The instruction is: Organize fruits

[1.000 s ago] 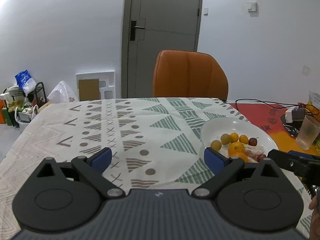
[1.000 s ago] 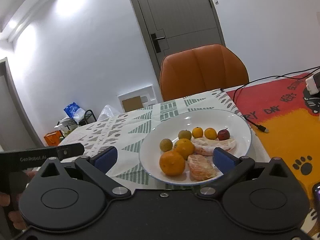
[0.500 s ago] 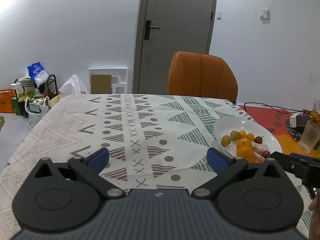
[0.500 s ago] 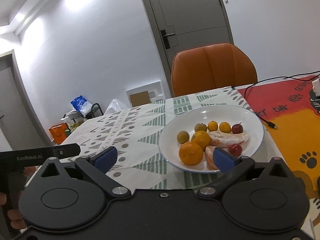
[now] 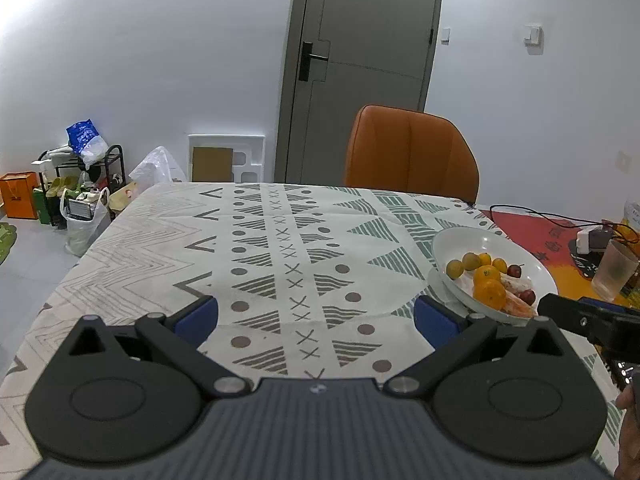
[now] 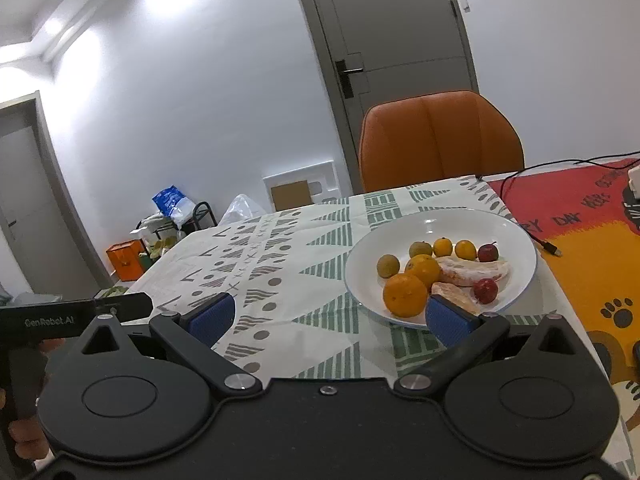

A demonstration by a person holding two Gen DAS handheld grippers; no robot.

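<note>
Right wrist view, right gripper [image 6: 328,316] spread, empty, white plate [image 6: 516,236] of fruit just beyond, perhaps under its right pad.

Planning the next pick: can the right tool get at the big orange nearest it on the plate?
Probably yes: the right tool is open and empty, the big orange lies at the white plate's near edge, nothing between.

Left gripper [image 5: 316,316]: black body, ribbed grey top, blue pads [image 5: 198,316], silver pivot screws. Right gripper [image 6: 328,318]: glossy black, same blue pads, discs either side of its centre screw; "GenRobot.AI" print.
</note>
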